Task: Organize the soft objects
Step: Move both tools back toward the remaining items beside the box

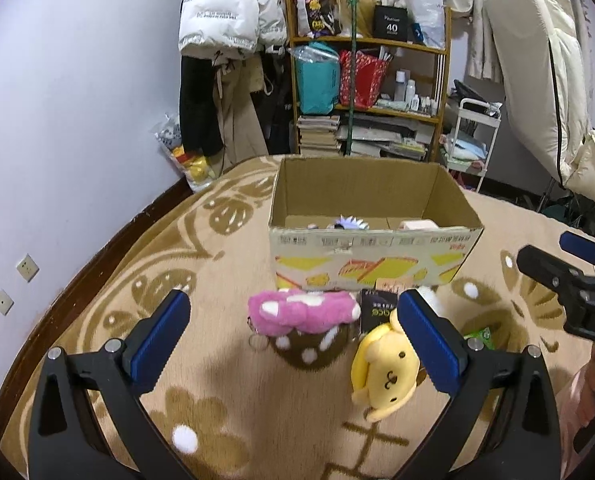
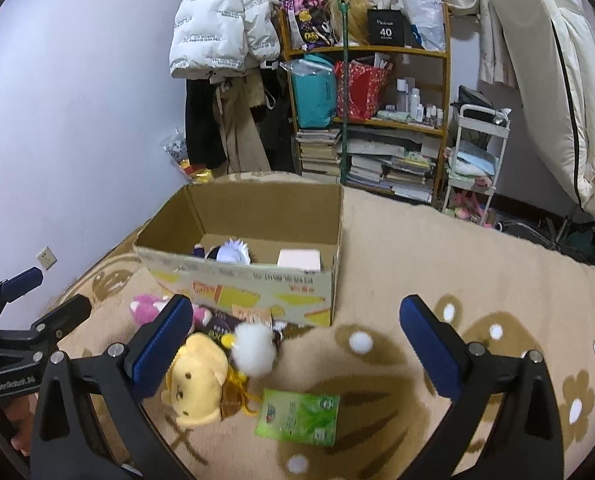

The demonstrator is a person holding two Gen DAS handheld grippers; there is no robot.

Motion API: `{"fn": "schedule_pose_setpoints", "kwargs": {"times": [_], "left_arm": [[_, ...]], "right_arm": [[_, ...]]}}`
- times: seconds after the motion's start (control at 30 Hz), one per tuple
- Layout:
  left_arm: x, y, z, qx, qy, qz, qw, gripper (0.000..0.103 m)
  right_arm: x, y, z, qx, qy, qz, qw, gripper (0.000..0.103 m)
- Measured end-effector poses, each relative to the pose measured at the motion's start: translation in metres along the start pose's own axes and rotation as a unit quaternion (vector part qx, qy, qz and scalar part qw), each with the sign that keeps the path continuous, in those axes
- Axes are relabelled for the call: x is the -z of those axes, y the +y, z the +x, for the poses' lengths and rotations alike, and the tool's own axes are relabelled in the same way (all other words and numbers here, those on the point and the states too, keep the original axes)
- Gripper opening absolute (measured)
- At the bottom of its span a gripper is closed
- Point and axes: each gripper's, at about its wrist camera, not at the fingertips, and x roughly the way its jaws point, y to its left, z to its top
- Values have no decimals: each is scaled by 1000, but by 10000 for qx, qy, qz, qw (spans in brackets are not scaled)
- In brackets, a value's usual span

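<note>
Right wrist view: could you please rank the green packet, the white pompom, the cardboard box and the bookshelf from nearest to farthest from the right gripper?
1. Green packet, lying low between the jaws of the right gripper.
2. White pompom, slightly left.
3. Cardboard box, ahead left.
4. Bookshelf, against the far wall.

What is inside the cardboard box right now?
In the cardboard box lie a plush doll with spiky white hair and a pale pink rectangular item. The near wall hides the floor closest to the camera, so more could lie there unseen.
</note>
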Motion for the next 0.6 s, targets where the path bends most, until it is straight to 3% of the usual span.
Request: {"fn": "schedule_pose_setpoints", "kwargs": {"times": [0.6], "left_arm": [[11,-17,38,-20,620,206,9979,102]], "right_arm": [[35,-10,36,118,921,204,9955,103]]}}
